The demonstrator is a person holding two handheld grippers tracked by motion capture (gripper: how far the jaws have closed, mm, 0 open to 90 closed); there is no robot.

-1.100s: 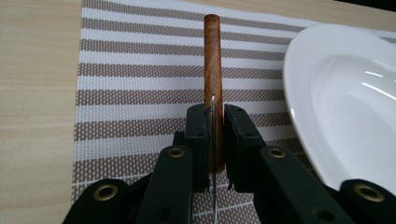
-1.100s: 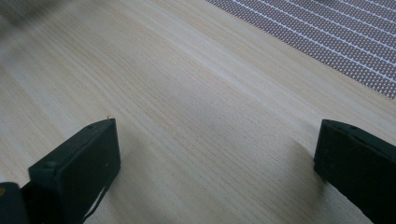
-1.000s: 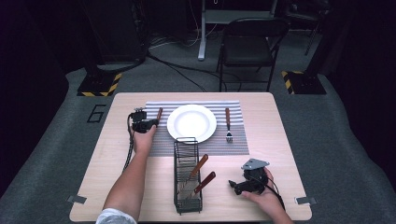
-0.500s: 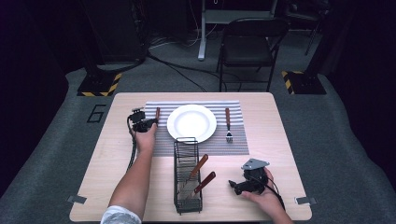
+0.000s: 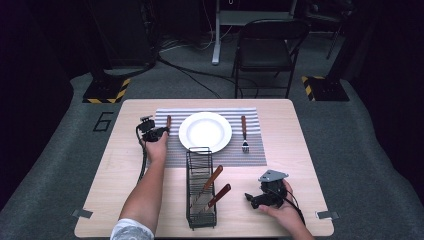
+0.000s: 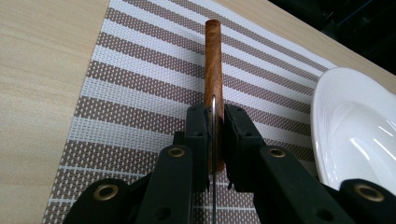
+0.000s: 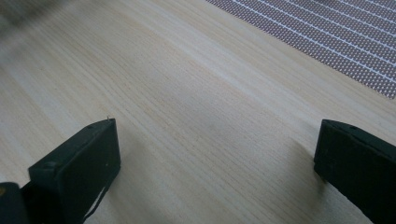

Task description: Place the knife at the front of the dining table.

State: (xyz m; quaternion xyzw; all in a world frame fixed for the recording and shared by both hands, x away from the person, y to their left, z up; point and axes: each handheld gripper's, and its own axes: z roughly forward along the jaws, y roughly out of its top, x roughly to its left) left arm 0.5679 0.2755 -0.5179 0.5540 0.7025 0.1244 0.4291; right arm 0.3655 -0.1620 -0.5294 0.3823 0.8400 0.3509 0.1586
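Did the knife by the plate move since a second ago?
No. In the high view the knife, pinched by the left hand-held gripper, lies in the same spot on the striped placemat, left of the white plate.

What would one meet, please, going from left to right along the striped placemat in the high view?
Left gripper shut on a wooden-handled knife → white plate → wooden-handled fork, all lying on the striped placemat.
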